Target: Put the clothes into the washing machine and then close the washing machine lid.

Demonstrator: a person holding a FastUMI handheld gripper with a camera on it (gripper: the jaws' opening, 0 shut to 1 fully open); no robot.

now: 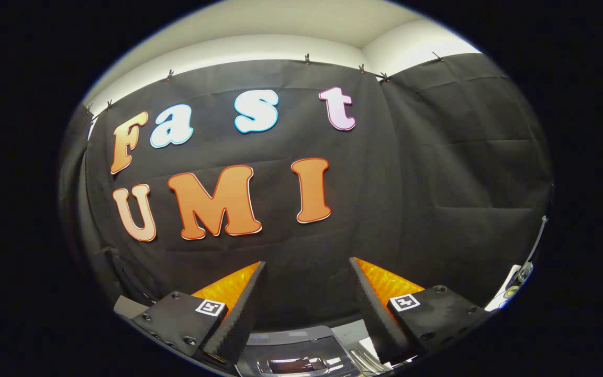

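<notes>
Left finger (244,309) and right finger (369,309) stand wide apart; gripper (306,267) jaws open, nothing held, aimed high at booth wall (437,173). Washing machine (293,358) sits low between fingers, glossy top part seen; lid state unclear. Clothes: cannot tell where. White item (511,290) further right, unclear. Risk: gripper pointed above work, so blind descent could knock machine top or miss clothes.

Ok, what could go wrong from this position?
The hand-held gripper is open and holds nothing, aimed at the booth wall. The washing machine sits low, between and below the fingers, so a descent now would be poorly sighted and might knock its top. No clothes are in sight to judge a grasp.
</notes>
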